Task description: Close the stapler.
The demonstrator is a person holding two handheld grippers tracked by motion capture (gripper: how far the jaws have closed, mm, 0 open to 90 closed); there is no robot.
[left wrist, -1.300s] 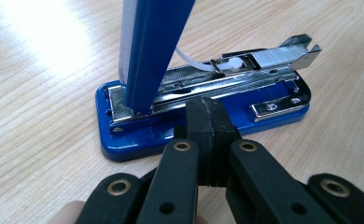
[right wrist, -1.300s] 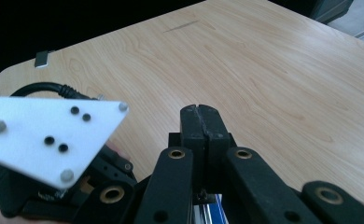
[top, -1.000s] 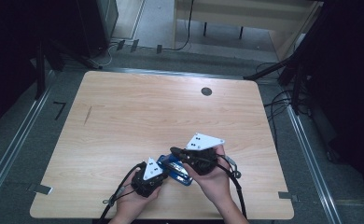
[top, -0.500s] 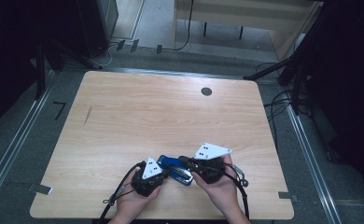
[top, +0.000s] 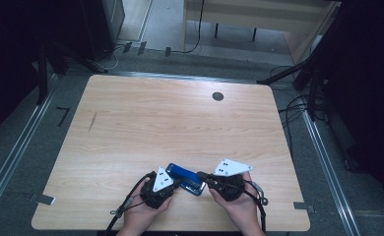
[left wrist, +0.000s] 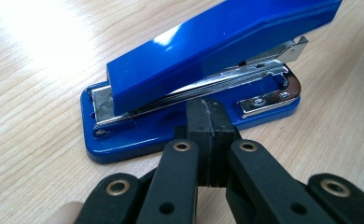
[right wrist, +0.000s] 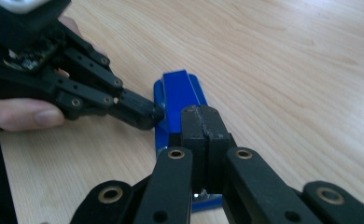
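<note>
The table (top: 131,128) was a pale wood-grain top sitting on a grey floor with dark cables (top: 288,110) trailing off past its far right corner, and there was a little round black grommet (top: 218,96) set into the far side of the wood. Everything that mattered was way down from that grommet, close to my edge. The blue stapler (top: 185,178) lay flat on the wood there, resting on its base, top arm tilted up a bit from the chrome magazine in my left gripper view, angled so one end pointed toward my left hand (top: 141,216) and the other toward my right hand (top: 239,211). My left gripper (left wrist: 206,121) was clenched tight, pads pressed together with nothing between them, and its tip was right up against the long side of the stapler's base, looked like touching it. My right gripper (right wrist: 202,123) was clamped closed too, empty, with its tip over the stapler's other end; from its own camera the pads sat right above the blue top arm, and I couldn't really tell if they were pressing on it or just hovering. From above, the stapler sat between the two grippers, with the grey three-cornered plates on either side of it.
</note>
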